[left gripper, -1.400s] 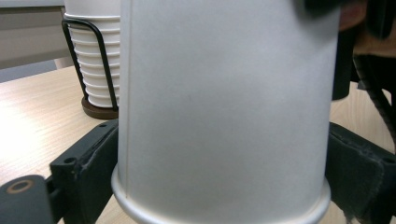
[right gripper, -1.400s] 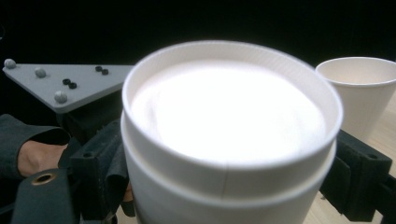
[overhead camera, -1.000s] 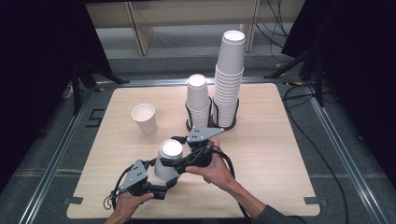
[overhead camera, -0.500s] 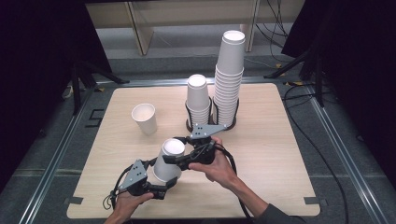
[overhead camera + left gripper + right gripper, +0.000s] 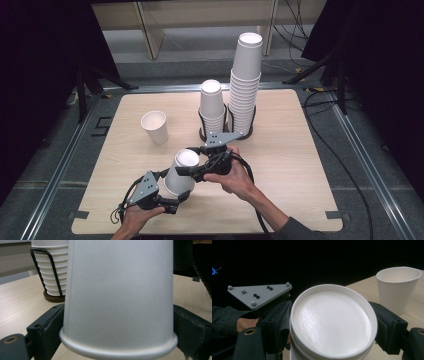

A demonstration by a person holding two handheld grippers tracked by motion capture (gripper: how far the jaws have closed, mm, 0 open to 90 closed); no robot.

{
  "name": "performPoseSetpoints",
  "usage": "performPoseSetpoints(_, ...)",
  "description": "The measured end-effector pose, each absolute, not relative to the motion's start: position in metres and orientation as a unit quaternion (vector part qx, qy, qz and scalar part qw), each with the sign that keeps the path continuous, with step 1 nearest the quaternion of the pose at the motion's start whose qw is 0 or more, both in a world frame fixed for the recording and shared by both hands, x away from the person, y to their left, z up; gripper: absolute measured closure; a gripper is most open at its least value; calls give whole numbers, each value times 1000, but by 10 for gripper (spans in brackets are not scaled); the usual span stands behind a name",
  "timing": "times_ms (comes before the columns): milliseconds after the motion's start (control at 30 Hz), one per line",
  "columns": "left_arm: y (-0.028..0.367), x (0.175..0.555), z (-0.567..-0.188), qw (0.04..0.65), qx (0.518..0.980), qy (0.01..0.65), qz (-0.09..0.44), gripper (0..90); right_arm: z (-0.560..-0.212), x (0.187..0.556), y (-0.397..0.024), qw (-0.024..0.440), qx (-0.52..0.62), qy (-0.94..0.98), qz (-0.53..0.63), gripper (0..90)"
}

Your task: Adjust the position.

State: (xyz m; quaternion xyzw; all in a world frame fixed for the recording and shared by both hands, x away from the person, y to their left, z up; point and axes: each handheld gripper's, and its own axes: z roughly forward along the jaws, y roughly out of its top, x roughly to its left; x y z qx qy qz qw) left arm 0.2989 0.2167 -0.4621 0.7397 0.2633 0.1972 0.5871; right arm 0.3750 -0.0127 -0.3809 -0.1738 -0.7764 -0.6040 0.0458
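Observation:
A white paper cup (image 5: 182, 172) is held upside down and tilted above the table's front part. My left gripper (image 5: 175, 194) is shut on its wide rim end; in the left gripper view the cup (image 5: 120, 290) sits between both jaws of the left gripper (image 5: 117, 340). My right gripper (image 5: 194, 167) is shut on the cup's narrow base end. In the right gripper view the flat base (image 5: 332, 322) faces the camera between the black jaws of the right gripper (image 5: 332, 327), and the left gripper's grey plate (image 5: 259, 293) lies behind.
An upright single cup (image 5: 154, 127) stands at the left middle of the wooden table (image 5: 300, 165). At the back middle, a short cup stack (image 5: 211, 107) and a tall one (image 5: 246, 80) stand in a black wire holder (image 5: 227, 134).
The held cup has tilted slightly and the right hand has shifted a little toward the back. Both grippers keep their hold.

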Motion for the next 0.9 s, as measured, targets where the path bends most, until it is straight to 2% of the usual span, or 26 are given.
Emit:
performPoseSetpoints(200,218,298,-461,587,738,258,211,33,-383,379,-17,49,-172,-767,-616,257)
performPoseSetpoints(300,219,298,-463,594,731,260,215,13,-383,378,-20,83,-197,-757,-617,259)
performPoseSetpoints(333,219,298,-464,595,729,261,214,0,-384,381,-20,72,-192,-749,-630,259)
performPoseSetpoints(400,217,298,-466,601,725,263,212,10,-382,380,-22,89,-205,-739,-636,259)
performPoseSetpoints(467,216,297,-465,608,718,262,214,17,-380,380,-23,80,-200,-736,-641,259)
performPoseSetpoints(733,218,295,-462,627,699,255,231,15,-378,378,-22,97,-210,-725,-649,259)
performPoseSetpoints(800,219,293,-460,619,706,258,229,27,-380,380,-22,85,-199,-726,-652,259)
performPoseSetpoints(900,219,295,-459,620,707,248,233,43,-380,381,-24,92,-200,-725,-653,258)
